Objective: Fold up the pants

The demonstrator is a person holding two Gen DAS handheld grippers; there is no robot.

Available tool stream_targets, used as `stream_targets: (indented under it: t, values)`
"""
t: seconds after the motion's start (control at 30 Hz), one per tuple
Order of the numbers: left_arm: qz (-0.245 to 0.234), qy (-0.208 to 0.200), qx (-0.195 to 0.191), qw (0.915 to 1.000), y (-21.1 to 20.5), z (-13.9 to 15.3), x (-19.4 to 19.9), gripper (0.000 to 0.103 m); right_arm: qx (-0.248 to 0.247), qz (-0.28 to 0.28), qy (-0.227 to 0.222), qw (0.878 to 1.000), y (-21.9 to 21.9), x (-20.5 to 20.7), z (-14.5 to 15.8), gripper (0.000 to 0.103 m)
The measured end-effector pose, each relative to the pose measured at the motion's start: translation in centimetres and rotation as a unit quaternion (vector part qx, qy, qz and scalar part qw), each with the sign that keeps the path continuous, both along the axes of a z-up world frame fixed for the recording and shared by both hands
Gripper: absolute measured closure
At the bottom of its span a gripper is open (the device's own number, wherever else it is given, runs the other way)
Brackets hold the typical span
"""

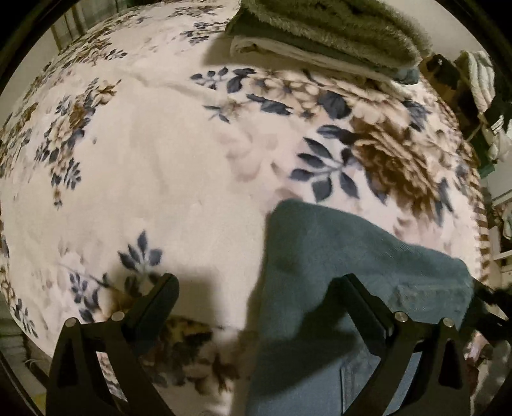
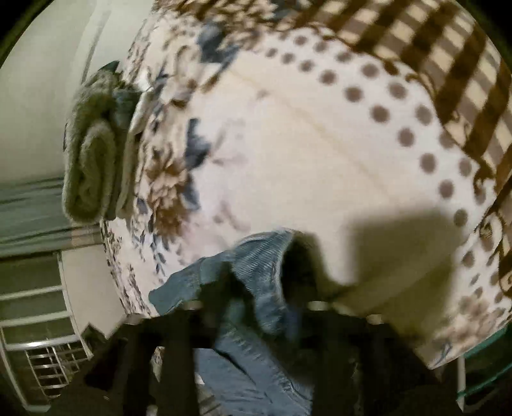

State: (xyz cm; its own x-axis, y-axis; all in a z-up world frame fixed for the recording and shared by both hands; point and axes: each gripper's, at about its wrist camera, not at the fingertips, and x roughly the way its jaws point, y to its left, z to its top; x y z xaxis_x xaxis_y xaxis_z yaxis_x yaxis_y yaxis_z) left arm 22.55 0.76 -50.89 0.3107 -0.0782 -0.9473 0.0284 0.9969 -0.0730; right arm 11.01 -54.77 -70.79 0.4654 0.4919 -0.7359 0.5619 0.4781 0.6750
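The blue-grey pants point(image 1: 336, 256) lie on the floral blanket point(image 1: 160, 176), reaching in from the lower right of the left wrist view. My left gripper point(image 1: 256, 281) is open, its right finger over the pants and its left finger over bare blanket. In the right wrist view the image is blurred. My right gripper point(image 2: 256, 288) is shut on the ribbed waistband of the pants point(image 2: 265, 262) and holds it bunched up above the blanket point(image 2: 304, 144).
A stack of folded towels and cloths point(image 1: 323, 28) lies at the far edge of the bed; it also shows in the right wrist view point(image 2: 92, 153). A metal rack point(image 2: 44, 364) stands beside the bed. Clutter point(image 1: 480, 96) sits at the right.
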Motion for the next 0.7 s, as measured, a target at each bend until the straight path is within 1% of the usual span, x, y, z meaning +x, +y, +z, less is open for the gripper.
stream_targets:
  t: [0.03, 0.07, 0.1, 0.13, 0.2, 0.27, 0.3, 0.33, 0.37, 0.4, 0.47, 0.5, 0.57, 0.63, 0.7]
  values:
    - [0.001, -0.003, 0.018, 0.9998, -0.5, -0.4, 0.5, 0.0, -0.032, 0.003, 0.002, 0.999, 0.4, -0.1, 0.8, 0.085]
    - [-0.006, -0.01, 0.027, 0.9996, -0.7, -0.7, 0.7, 0.0, -0.078, 0.014, 0.007, 0.997, 0.8, -0.1, 1.8, 0.085]
    - [-0.018, -0.011, 0.029, 0.9994, -1.3, -1.0, 1.0, 0.0, -0.106, 0.017, 0.014, 0.994, 1.1, -0.2, 2.3, 0.085]
    - [-0.027, -0.006, 0.036, 0.999, -1.8, -1.3, 1.2, 0.0, -0.125, 0.018, 0.023, 0.992, 1.3, -0.3, 2.5, 0.085]
    - [-0.044, -0.002, 0.05, 0.9978, -2.5, -1.7, 1.4, 0.0, -0.164, 0.042, 0.049, 0.984, 1.8, 0.2, 2.0, 0.085]
    - [-0.049, 0.0, 0.059, 0.9971, -2.9, -1.9, 1.7, 0.0, -0.176, 0.061, 0.067, 0.98, 2.0, 0.9, 0.9, 0.076]
    - [-0.046, 0.006, 0.053, 0.9975, -2.7, -1.8, 1.8, 0.0, -0.175, 0.065, 0.066, 0.98, 1.6, 1.0, 0.8, 0.073]
    - [-0.041, 0.009, 0.045, 0.9981, -2.2, -1.4, 1.7, 0.0, -0.17, 0.063, 0.063, 0.981, 1.4, 0.8, 1.1, 0.062]
    - [-0.033, 0.011, 0.034, 0.9988, -1.6, -0.9, 1.6, 0.0, -0.162, 0.062, 0.058, 0.983, 1.0, 0.3, 1.7, 0.055]
    - [-0.026, 0.012, 0.022, 0.9994, -1.1, -0.4, 1.3, 0.0, -0.152, 0.062, 0.05, 0.985, 0.7, -0.4, 2.3, 0.053]
    - [-0.009, 0.018, 0.002, 0.9998, 0.0, 0.3, 0.2, 0.0, -0.135, 0.051, 0.036, 0.989, 0.4, -2.5, 3.2, 0.043]
    - [-0.005, 0.022, -0.009, 0.9997, 0.5, 0.5, -0.7, 0.0, -0.127, 0.048, 0.033, 0.99, 0.2, -3.7, 3.4, 0.041]
    - [0.0, 0.03, -0.02, 0.9993, 1.1, 0.3, -2.9, 0.0, -0.096, 0.055, 0.041, 0.993, 0.5, -6.4, 2.7, 0.031]
    - [0.004, 0.047, -0.027, 0.9985, 1.5, -0.6, -4.9, 0.0, -0.066, 0.064, 0.055, 0.994, 1.1, -8.8, 1.2, 0.03]
    - [0.008, 0.067, -0.034, 0.9971, 1.5, -1.9, -6.7, 0.0, -0.033, 0.071, 0.069, 0.995, 1.8, -10.6, -1.1, 0.03]
